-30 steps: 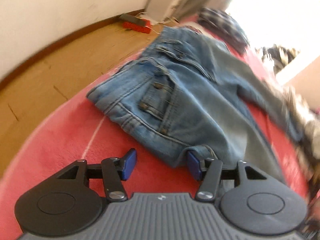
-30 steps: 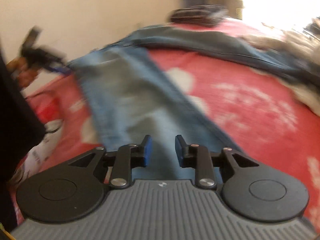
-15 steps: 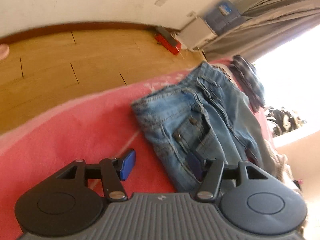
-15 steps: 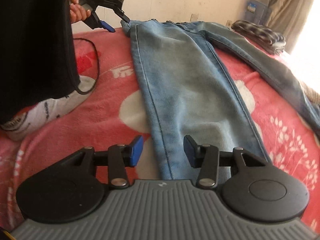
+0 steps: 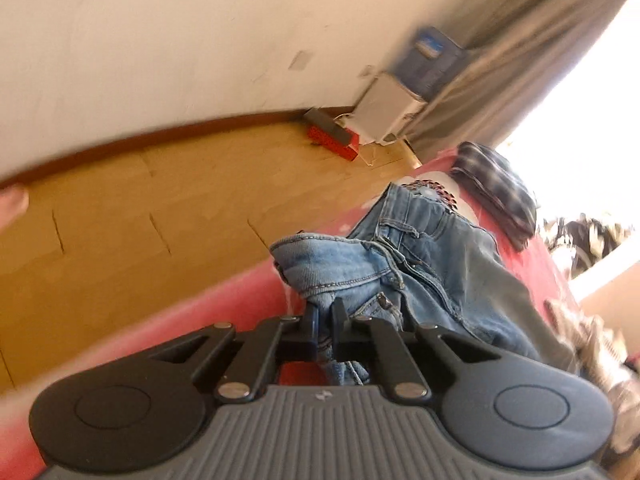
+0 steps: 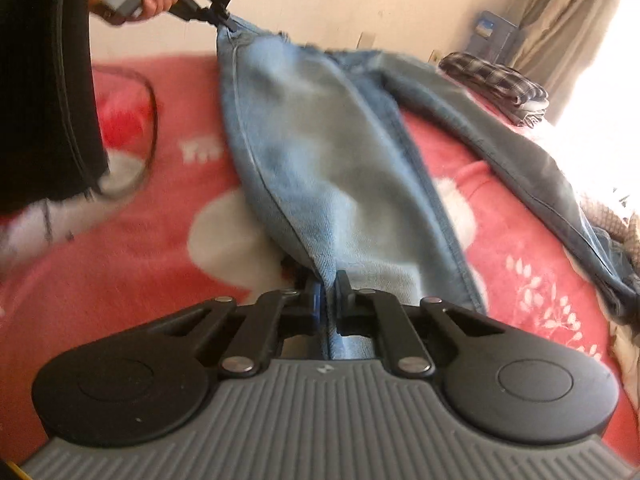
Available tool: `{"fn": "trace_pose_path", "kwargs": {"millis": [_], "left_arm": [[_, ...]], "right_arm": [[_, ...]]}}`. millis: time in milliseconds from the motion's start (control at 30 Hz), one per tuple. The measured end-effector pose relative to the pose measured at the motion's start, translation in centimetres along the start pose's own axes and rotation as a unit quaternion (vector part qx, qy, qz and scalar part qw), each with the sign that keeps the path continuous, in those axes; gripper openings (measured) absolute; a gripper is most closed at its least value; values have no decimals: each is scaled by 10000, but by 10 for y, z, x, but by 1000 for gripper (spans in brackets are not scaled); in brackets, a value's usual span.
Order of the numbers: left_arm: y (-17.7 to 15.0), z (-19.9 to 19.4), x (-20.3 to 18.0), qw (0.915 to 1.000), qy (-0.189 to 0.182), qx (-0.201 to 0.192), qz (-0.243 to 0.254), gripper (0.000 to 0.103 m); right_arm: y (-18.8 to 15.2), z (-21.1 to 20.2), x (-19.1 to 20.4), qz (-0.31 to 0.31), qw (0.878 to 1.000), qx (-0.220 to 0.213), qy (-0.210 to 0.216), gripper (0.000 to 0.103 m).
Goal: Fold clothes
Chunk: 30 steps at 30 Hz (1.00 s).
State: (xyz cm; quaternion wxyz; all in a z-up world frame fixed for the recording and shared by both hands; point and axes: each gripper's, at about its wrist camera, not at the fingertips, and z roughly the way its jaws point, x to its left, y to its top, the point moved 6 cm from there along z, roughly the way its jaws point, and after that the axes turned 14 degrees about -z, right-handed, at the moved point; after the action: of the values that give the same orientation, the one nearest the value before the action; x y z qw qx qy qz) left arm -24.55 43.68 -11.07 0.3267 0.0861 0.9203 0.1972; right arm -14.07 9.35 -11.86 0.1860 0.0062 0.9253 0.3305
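The left tool (image 5: 325, 316) clamps the waistband of the jeans (image 6: 320, 168), lifted off the red blanket (image 6: 168, 264); the right tool (image 6: 328, 294) pinches one leg's side seam, apparently near the hem. A folded plaid garment (image 6: 496, 78) lies beyond.

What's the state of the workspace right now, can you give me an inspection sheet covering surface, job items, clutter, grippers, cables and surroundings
Surface: red blanket with white patterns.
Job's things: jeans, one leg stretched between both grippers, the other leg trailing right on the blanket.
Clutter: folded plaid cloth at the far end; a patterned fabric heap at the right edge.
Grippers: left gripper shut on the jeans at the waist; right gripper shut on the leg's side seam near the hem.
Cables: dark cable looping on the blanket at left.
Surroundings: wood floor, red box, white box, blue container, curtain.
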Motion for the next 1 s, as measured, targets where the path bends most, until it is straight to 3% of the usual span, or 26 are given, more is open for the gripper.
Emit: {"fn": "trace_pose_path", "kwargs": {"millis": [167, 300, 367, 467, 500, 567, 600, 733, 833, 900, 967, 1000], "left_arm": [[-2, 28, 11, 9976, 425, 348, 413, 7], [-8, 38, 16, 9951, 500, 493, 691, 8], [-8, 38, 16, 9936, 541, 539, 831, 14], [-7, 36, 15, 9909, 602, 608, 1039, 18], [-7, 36, 15, 9899, 623, 631, 1109, 20], [-6, 35, 15, 9875, 681, 650, 1263, 46], [-3, 29, 12, 9852, 804, 498, 1433, 48], [2, -1, -13, 9708, 1030, -171, 2159, 45], [-45, 4, -50, 9623, 484, 297, 2659, 46], [-77, 7, -74, 9525, 117, 609, 2981, 46], [-108, 9, -98, 9394, -249, 918, 3293, 46], [-124, 9, -110, 9317, -433, 1071, 3445, 46]], "right_arm": [[-8, 11, 2, 146, 9991, 114, 381, 4], [-9, 19, 8, 39, 9986, 205, 492, 5], [-13, 23, 7, 267, 9974, 275, 607, 7], [-20, 23, 6, 707, 9947, 279, 693, 17], [-21, 22, 5, 869, 9933, 258, 721, 25], [-26, 15, 1, 1273, 9885, 214, 791, 37], [-29, 10, -2, 1476, 9857, 179, 791, 43], [-50, -22, -16, 2404, 9680, -76, 714, 43], [-71, -46, -36, 3060, 9516, -262, 154, 43], [-87, -57, -51, 3542, 9341, -302, -319, 43], [-105, -57, -61, 3912, 9176, -190, -677, 38], [-110, -54, -63, 3943, 9153, -174, -803, 29]]}}
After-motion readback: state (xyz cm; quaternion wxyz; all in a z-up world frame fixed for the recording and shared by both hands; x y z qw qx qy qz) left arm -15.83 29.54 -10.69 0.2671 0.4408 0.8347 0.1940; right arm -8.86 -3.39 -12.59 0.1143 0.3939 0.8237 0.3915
